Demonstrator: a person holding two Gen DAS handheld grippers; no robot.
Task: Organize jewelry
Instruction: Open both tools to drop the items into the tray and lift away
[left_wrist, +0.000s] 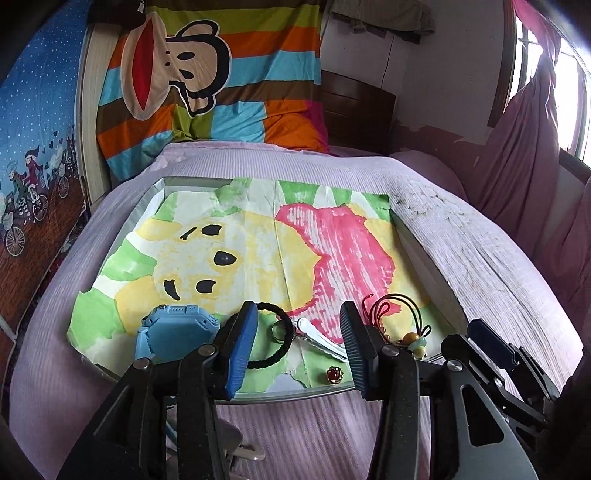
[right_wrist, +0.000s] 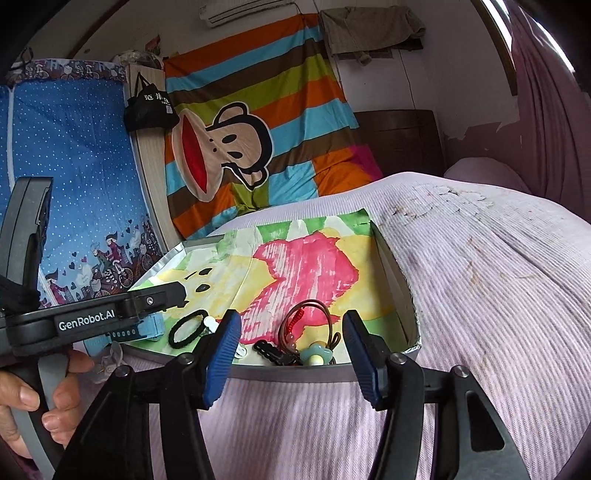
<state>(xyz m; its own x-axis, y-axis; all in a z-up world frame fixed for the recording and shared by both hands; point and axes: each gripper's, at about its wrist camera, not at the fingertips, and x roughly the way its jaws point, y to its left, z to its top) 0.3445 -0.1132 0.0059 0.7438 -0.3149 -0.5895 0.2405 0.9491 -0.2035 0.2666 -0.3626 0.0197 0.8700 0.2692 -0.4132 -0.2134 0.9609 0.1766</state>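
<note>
A shallow tray (left_wrist: 424, 258) lined with a painted paper lies on the bed. At its near edge lie a blue watch (left_wrist: 173, 328), a black hair tie (left_wrist: 275, 338), a silver hair clip (left_wrist: 321, 338), a small red-and-gold ring (left_wrist: 333, 374) and a corded bead charm (left_wrist: 402, 325). My left gripper (left_wrist: 299, 347) is open and empty above the hair tie and clip. My right gripper (right_wrist: 291, 350) is open and empty at the tray's near edge, over the bead charm (right_wrist: 314, 352) and a black clip (right_wrist: 267, 349). The hair tie (right_wrist: 186, 328) lies to its left.
The tray (right_wrist: 397, 291) sits on a lilac ribbed bedspread (right_wrist: 480, 295). A striped monkey blanket (left_wrist: 207, 74) hangs at the head of the bed. A blue patterned cloth (right_wrist: 74, 184) is on the left, curtains on the right. A few small items lie on the bedspread below the tray (left_wrist: 240, 450).
</note>
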